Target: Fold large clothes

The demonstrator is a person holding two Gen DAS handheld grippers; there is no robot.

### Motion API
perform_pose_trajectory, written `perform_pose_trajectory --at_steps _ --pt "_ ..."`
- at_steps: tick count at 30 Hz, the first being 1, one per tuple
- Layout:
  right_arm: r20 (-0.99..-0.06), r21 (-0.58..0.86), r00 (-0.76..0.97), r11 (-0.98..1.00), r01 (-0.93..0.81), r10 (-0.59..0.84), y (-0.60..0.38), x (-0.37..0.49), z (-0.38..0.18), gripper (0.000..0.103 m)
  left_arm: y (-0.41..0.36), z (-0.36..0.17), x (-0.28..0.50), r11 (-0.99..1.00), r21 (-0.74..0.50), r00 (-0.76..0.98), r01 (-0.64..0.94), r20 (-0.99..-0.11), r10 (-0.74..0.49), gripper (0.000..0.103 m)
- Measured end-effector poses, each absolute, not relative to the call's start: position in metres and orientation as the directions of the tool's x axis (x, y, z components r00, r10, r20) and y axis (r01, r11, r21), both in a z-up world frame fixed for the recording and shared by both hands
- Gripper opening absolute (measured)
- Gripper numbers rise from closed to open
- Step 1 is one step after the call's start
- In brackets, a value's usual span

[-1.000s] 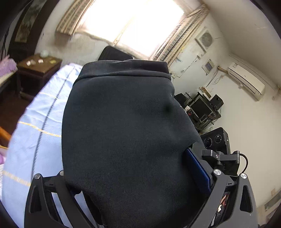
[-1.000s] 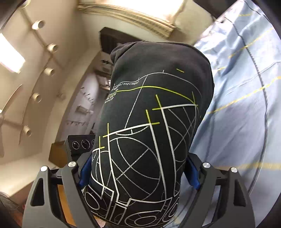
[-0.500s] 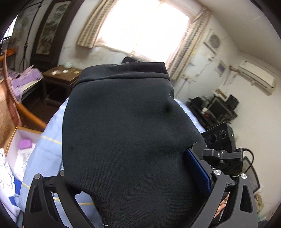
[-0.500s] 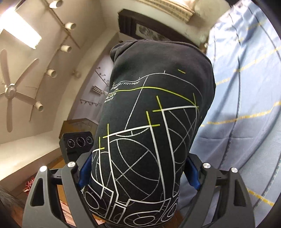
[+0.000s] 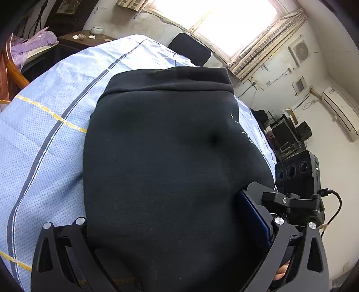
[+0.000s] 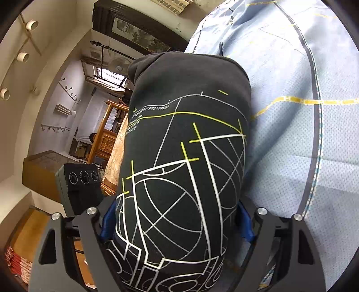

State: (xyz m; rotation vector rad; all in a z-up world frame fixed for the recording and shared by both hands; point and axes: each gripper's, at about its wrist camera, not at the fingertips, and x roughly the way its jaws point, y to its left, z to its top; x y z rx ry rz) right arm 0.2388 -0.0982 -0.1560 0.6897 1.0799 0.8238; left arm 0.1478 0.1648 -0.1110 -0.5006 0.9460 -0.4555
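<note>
A black sweatshirt (image 5: 170,157) fills the left wrist view, plain side facing me, its ribbed hem at the top. My left gripper (image 5: 175,233) is shut on it. In the right wrist view the sweatshirt (image 6: 186,161) shows a white and yellow line print. My right gripper (image 6: 177,222) is shut on it, blue pads pressing both sides. The cloth hangs over both grippers and hides the fingertips. A light blue bed sheet (image 5: 44,134) with yellow and dark stripes lies beneath, and it also shows in the right wrist view (image 6: 291,139).
A dark side table (image 5: 87,38) with small items stands beyond the bed's far left corner, purple cloth (image 5: 33,42) beside it. A bright window (image 5: 213,18) is behind the bed. Wooden furniture (image 6: 105,139) stands left of the bed in the right wrist view.
Both grippers have tilted down toward the bed with the sweatshirt still held. The sheet now fills more of both views and looks closer.
</note>
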Motion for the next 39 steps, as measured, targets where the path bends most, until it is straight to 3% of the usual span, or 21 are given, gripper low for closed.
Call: perform_pose_trajectory --at_steps 2,6,14,20,32,39 --pt "-0.506 0.788 0.268 0.566 -0.242 0.82 -0.097 0.24 -0.149 0.088 0.165 -0.108 0.143 0.806 -0.573 0.506 0.147 -0.657 -0.559 0.1" --pt "-0.569 0.655 0.41 0.694 -0.299 0.713 -0.095 0.225 -0.119 0.089 0.167 -0.086 0.129 0.851 -0.502 0.561 0.153 -0.665 -0.493 0.099" --pt "-0.496 0.392 0.695 0.848 -0.357 0.521 -0.111 0.132 -0.04 0.098 0.164 -0.024 0.055 0.943 -0.311 0.733 0.115 -0.614 -0.292 0.099" --pt "-0.473 0.281 0.737 0.876 -0.392 0.482 -0.103 0.067 -0.007 0.098 0.13 0.005 0.002 0.997 -0.07 0.808 0.032 -0.585 -0.067 0.099" --pt "-0.457 0.225 0.794 0.916 -0.332 0.4 -0.094 0.002 0.012 0.098 0.122 0.019 -0.086 1.0 0.021 0.878 -0.01 -0.478 0.019 0.099" --pt "-0.436 0.133 0.825 0.933 -0.336 0.359 -0.081 -0.012 0.018 0.098 0.121 0.024 -0.091 0.998 0.047 0.893 -0.039 -0.446 0.056 0.099"
